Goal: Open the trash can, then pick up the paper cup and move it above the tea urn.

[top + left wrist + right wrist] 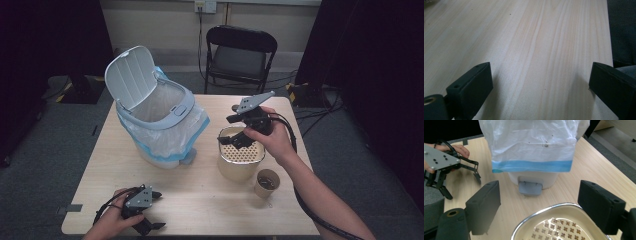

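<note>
R gripper over strainer pot, L gripper idle at near edge of surface.

High view: right gripper (239, 131) hangs just above cream pot w/ perforated metal strainer insert (241, 159), at right of pale wooden surface (200, 195); brown paper cup (267, 183) just beside pot; white pedal bin w/ plastic liner, lid up (157, 117) at left.
L gripper view: left gripper (540, 82) jaws spread wide, bare wood between.
R gripper view: jaws spread, strainer rim (541, 213) below and between them, bin pedal (530, 188) beyond.

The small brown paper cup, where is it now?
In the high view, the small brown paper cup stands on the table's right side, just in front of the cream perforated-top container.
</note>
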`<state>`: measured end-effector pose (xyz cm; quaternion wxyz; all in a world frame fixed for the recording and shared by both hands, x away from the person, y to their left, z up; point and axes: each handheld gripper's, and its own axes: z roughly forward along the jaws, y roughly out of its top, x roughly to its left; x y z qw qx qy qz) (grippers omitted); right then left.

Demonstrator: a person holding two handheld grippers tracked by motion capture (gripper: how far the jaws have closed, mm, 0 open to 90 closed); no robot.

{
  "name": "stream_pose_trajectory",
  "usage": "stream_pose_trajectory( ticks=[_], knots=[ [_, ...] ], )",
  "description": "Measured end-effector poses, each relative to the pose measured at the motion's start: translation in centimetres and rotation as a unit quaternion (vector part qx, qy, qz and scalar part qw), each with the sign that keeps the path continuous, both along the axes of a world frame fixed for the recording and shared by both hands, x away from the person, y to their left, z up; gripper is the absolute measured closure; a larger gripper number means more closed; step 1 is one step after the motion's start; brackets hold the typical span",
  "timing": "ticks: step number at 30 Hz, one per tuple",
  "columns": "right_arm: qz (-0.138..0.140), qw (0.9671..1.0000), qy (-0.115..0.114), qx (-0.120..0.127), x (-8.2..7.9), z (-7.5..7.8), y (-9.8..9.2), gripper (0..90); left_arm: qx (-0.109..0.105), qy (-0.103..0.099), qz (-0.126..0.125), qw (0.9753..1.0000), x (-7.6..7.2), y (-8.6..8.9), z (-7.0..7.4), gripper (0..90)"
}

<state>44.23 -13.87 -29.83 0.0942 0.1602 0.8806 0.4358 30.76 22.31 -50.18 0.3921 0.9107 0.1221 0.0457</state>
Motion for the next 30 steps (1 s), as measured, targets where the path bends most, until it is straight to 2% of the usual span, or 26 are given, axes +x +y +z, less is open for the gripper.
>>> stream_pose_trajectory(
  ticks=[4,13,16,25,30],
  knots=[
    [-0.007,1.0,-0.001,0.002,-0.2,-0.5,-0.9,18.0,0.0,0.002,0.0,1.0,0.0,0.0,0.0,4.4],
    [-0.018,0.9997,0.012,0.011,-1.0,-1.2,-2.8,18.1,-0.001,0.003,0.001,1.0,0.0,0.0,0.0,4.5],
    [-0.026,0.9993,0.023,0.017,-1.3,-1.8,-4.1,17.3,-0.001,0.003,0.001,1.0,0.0,0.0,0.0,4.4],
    [-0.047,0.9984,0.021,0.023,-2.3,-3.0,-7.2,15.0,0.001,0.004,0.003,1.0,0.0,0.0,0.0,4.4],
    [-0.052,0.998,0.031,0.018,-2.6,-4.0,-8.5,14.9,0.001,0.004,0.003,1.0,0.0,0.0,0.0,4.4]
  ],
)
